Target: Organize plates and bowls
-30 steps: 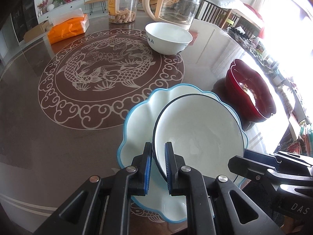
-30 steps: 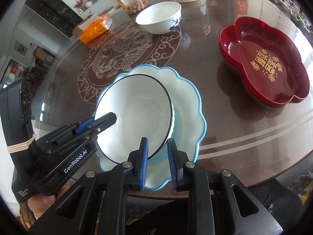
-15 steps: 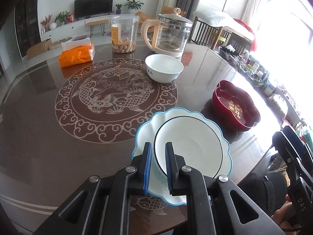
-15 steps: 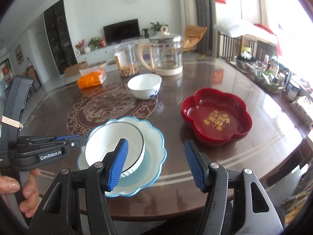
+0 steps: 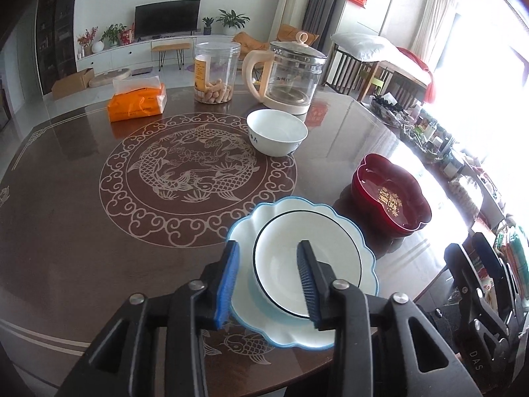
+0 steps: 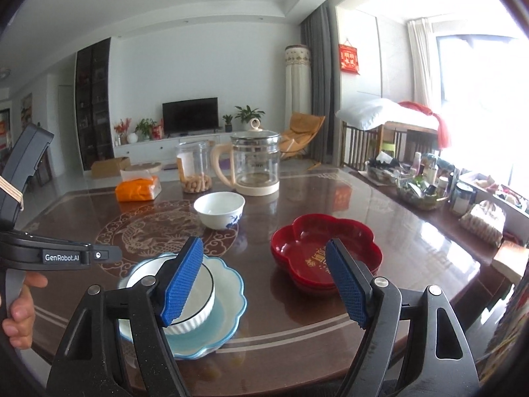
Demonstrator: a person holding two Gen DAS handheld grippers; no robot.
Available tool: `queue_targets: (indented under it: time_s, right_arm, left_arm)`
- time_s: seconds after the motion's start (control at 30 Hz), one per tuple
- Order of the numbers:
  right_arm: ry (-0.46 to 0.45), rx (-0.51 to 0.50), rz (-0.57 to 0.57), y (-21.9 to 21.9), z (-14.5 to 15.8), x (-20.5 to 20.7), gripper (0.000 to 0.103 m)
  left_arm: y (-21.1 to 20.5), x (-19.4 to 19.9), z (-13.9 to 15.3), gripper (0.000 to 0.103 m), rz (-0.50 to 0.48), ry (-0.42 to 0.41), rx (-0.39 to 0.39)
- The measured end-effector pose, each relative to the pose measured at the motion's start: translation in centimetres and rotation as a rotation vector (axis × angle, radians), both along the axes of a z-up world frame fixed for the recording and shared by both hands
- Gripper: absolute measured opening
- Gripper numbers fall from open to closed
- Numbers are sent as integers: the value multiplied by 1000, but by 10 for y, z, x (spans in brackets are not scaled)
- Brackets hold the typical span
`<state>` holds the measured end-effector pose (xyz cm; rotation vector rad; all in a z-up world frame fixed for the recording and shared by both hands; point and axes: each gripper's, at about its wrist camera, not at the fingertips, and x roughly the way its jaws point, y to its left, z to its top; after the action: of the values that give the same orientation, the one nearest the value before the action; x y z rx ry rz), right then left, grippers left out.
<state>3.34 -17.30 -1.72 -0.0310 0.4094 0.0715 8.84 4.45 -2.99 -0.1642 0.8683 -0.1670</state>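
- Left gripper (image 5: 267, 279): jaws just opened, apart and empty, above the black-rimmed bowl (image 5: 305, 274).
- Right gripper (image 6: 261, 281): jaws just spread wide, holding nothing.
- Nested already: white bowl inside the blue-edged scalloped plate (image 5: 347, 223), near the table's edge.
- Left, likely: small white bowl (image 5: 277, 131), red lobed dish (image 5: 390, 195), both apart.
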Motion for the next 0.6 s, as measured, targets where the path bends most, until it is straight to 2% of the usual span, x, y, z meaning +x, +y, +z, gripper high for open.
queue_targets:
  time_s: [0.03, 0.07, 0.23, 0.4, 0.47, 0.53, 0.6]
  right_arm:
    - [13, 2, 0, 0, -3, 2, 80]
    - [24, 6, 2, -1, -6, 2, 80]
    - [11, 11, -2, -4, -8, -3, 80]
    - [-122, 21, -24, -12, 4, -26, 80]
    - [-208, 51, -20, -19, 11, -40, 80]
    - [-259, 72, -9, -23, 15, -45, 85]
    - [-244, 65, 31, -24, 14, -40, 85]
  left_arm:
    - [3, -2, 3, 68, 21, -19, -6]
    - [4, -5, 8, 74, 38, -43, -5]
    - [11, -13, 28, 90, 88, -136, 37]
    - [14, -25, 44, 91, 112, -250, 123]
    - [20, -27, 46, 91, 107, -257, 85]
    - [28, -25, 45, 91, 82, -240, 17]
    - [32, -24, 44, 91, 85, -235, -4]
